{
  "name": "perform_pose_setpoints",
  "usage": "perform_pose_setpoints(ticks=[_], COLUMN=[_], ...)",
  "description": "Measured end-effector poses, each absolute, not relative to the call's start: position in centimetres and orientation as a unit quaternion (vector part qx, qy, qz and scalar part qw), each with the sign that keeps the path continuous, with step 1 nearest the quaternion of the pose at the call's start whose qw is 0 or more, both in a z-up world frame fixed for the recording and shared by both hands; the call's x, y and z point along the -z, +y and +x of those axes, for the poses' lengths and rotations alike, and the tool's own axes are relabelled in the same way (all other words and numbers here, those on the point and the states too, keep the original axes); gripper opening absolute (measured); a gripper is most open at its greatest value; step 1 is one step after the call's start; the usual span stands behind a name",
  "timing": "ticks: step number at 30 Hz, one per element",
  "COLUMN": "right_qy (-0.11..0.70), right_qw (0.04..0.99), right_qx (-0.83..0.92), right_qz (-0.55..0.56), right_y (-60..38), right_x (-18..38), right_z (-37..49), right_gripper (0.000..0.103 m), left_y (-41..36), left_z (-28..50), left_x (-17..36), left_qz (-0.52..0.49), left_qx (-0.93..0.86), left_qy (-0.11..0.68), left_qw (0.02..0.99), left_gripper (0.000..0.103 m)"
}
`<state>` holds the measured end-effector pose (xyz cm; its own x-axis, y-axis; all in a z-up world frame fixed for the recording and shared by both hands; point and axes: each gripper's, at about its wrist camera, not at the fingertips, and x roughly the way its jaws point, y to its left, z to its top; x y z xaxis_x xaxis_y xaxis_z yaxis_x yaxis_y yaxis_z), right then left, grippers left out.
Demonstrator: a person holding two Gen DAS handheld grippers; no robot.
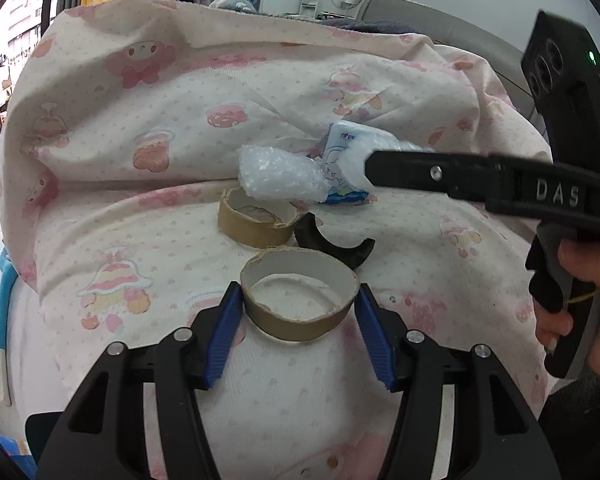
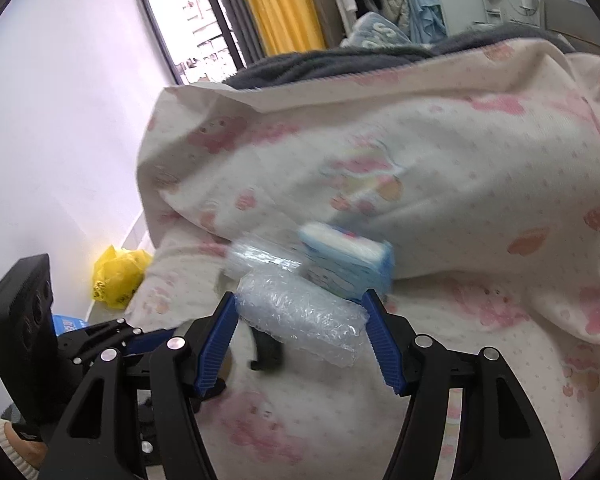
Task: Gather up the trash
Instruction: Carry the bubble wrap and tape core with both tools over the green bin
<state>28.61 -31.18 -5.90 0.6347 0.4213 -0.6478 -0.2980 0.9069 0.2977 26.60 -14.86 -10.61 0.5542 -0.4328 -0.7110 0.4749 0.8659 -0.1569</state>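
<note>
On the bed, over a pink-print quilt [image 1: 180, 120], the trash lies in a small cluster. The left claw [image 1: 300, 304] straddles the near cardboard ring [image 1: 298, 300]: the ring lies flat with its open mouth up, directly between the blue pads [image 1: 224, 332], which sit at its left and right sides and appear to touch or nearly touch its wall, so I judge the claw clamped, or all but clamped, on it. Just beyond lie a second cardboard ring [image 1: 256, 220] and a black curved scrap [image 1: 332, 244], both nearer to the left claw than to the right. The right claw [image 2: 300, 312] is clamped on a wad of bubble wrap [image 2: 300, 312], whose long axis runs across the claw from pad to pad; a blue-and-white packet [image 2: 348, 264] sits against the far side of the wad, though whether it is gripped too I cannot tell. A yellow bag [image 2: 118, 276] lies on the floor, far left of the bed.
</note>
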Motion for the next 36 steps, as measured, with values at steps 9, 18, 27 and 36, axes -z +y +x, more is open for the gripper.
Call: perform_pose_setpoints(ticks=[9, 18, 27, 36], right_qy=[0.366, 0.372, 0.377, 0.377], right_qw=[0.898, 0.887, 0.874, 0.863], right_qx=[-0.236, -0.264, -0.3, -0.333], right_qz=[0.07, 0.08, 0.068, 0.052], right_y=[-27.9, -24.0, -18.0, -12.8], right_x=[4.5, 4.5, 4.5, 4.5], right_z=[28.4, 28.9, 29.4, 29.0], right_gripper=[0.065, 0.065, 0.065, 0.065], left_y=[-12.2, -8.1, -3.3, 2.3], left_z=[25.6, 25.0, 24.4, 23.7], left_x=[9.7, 8.9, 8.6, 9.4], left_qz=[0.023, 0.019, 0.012, 0.004], left_qx=[0.267, 0.249, 0.22, 0.176], left_qy=[0.398, 0.401, 0.409, 0.427], left_qw=[0.877, 0.881, 0.885, 0.887], left_gripper=[0.06, 0.06, 0.06, 0.061])
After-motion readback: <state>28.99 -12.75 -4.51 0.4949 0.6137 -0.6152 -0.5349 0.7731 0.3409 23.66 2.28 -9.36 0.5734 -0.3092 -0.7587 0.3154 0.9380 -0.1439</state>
